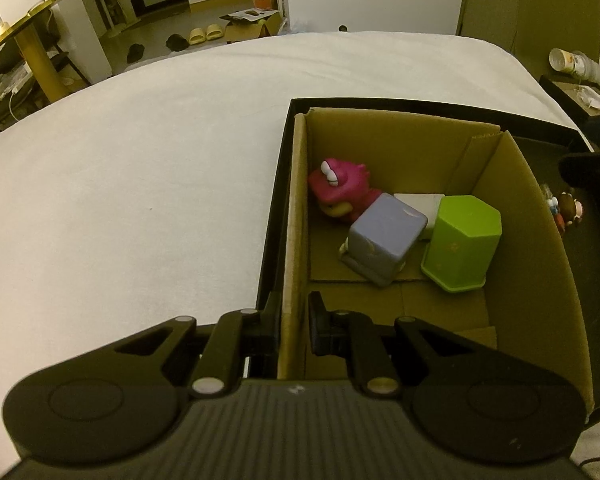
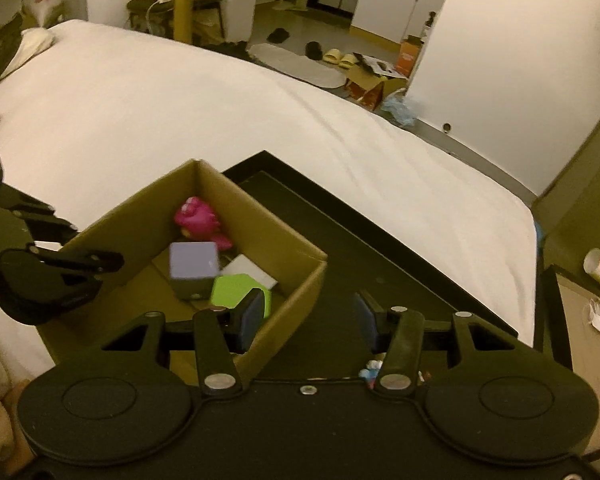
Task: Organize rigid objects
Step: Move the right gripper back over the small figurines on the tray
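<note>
Count inside the cardboard box (image 1: pixel 384 148): four items. One magenta monster figure (image 1: pixel 340 192) is lying at the far left of the box floor. One lavender cube-shaped box (image 1: pixel 384 236) is sitting tilted, centre of the floor, touching the figure. One white flat piece (image 1: pixel 420 204) is lying behind the cube, partly hidden. One green hexagonal container (image 1: pixel 462 236) is standing upright at the right, near the box's right wall.

The cardboard box is sitting inside one larger black tray (image 1: pixel 276 200), filling its left part; the tray is resting on the white bedsheet (image 1: pixel 120 180). In the right part of the tray, outside the cardboard wall, one small figurine (image 1: pixel 566 210) is lying at the right edge of the left wrist frame; details too small to tell.

The left gripper (image 1: pixel 293 320), bottom centre of its frame, is clamping the near left wall of the cardboard box, one finger on each side, gap narrow. In the right wrist view it is showing at the left edge (image 2: pixel 96 266).

The right gripper (image 2: pixel 310 320) is hovering over the box's near corner and the black tray (image 2: pixel 380 240) with jaws wide apart and nothing between them; its left fingertip is overlapping the green container (image 2: pixel 232 290) in the frame.
</note>
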